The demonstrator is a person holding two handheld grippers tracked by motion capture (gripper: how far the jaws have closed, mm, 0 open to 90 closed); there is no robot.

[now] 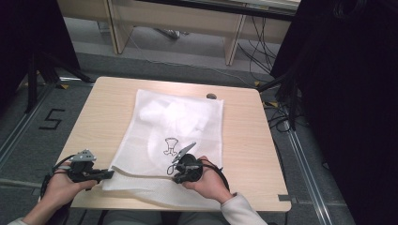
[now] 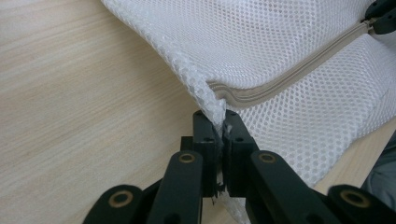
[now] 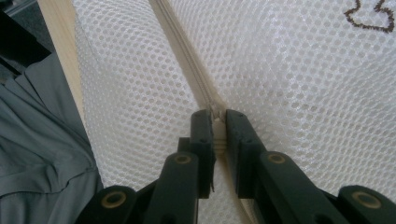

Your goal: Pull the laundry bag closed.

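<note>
A white mesh laundry bag (image 1: pixel 180 124) lies flat on the wooden table (image 1: pixel 248 140). It has a small brown drawing (image 1: pixel 171 146) on it and something white bunched inside near its far end. A zipper (image 2: pixel 280 84) runs along the bag's near edge. My left gripper (image 1: pixel 109 174) (image 2: pixel 217 116) is shut on the bag's near left corner, right at the zipper's end. My right gripper (image 1: pixel 173 177) (image 3: pixel 215 114) points left along the zipper (image 3: pixel 182 51) and is shut on the zipper pull. In the left gripper view the right gripper (image 2: pixel 384 17) shows at the top right.
A small dark object (image 1: pixel 211 96) sits at the table's far edge. The person's grey clothing (image 3: pixel 37 140) is close to the near table edge. Black stands and cables (image 1: pixel 281 108) flank the table, and a "5" (image 1: pixel 51 118) is marked on the floor at left.
</note>
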